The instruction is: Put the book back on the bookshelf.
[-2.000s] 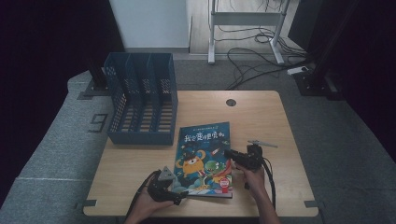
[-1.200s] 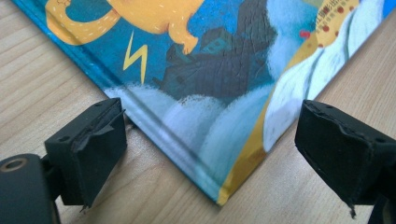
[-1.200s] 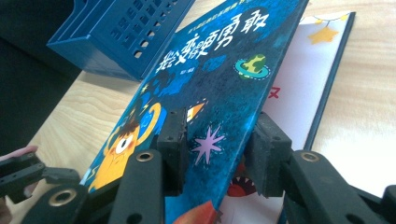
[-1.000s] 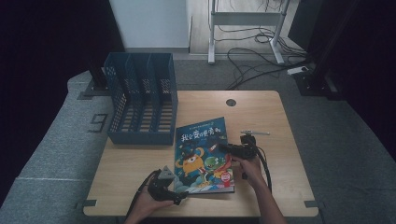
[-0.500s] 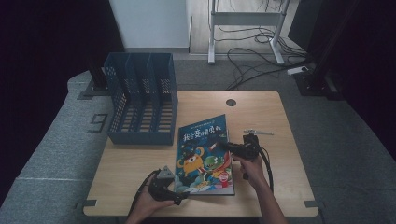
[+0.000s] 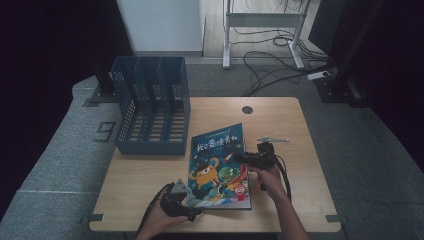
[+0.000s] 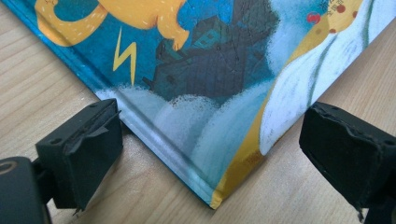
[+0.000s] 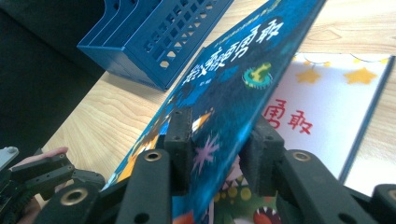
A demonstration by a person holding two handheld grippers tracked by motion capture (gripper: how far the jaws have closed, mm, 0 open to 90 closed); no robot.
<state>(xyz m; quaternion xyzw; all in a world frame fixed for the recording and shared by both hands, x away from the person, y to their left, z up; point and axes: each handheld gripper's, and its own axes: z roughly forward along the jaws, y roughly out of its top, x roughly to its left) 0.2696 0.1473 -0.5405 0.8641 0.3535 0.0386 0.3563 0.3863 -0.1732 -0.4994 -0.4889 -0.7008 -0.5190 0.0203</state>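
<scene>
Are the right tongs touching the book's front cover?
Touching. In the right gripper view, the right tongs have a jaw on each side of the lifted cover of the book.

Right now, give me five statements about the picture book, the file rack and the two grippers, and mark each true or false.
1. The right gripper is shut on the front cover of the blue cartoon picture book, lifting it off the page beneath. True.
2. The left gripper is clamped on the book's corner. False: its jaws stand open on either side of the corner.
3. The blue plastic perforated file rack sits on the light wooden table, beyond the book's left side. True.
4. The book stands inside one of the rack's slots. False: it lies on the table in front of the rack.
5. The page under the lifted cover is plain black. False: it is white with yellow stars and red characters.
</scene>
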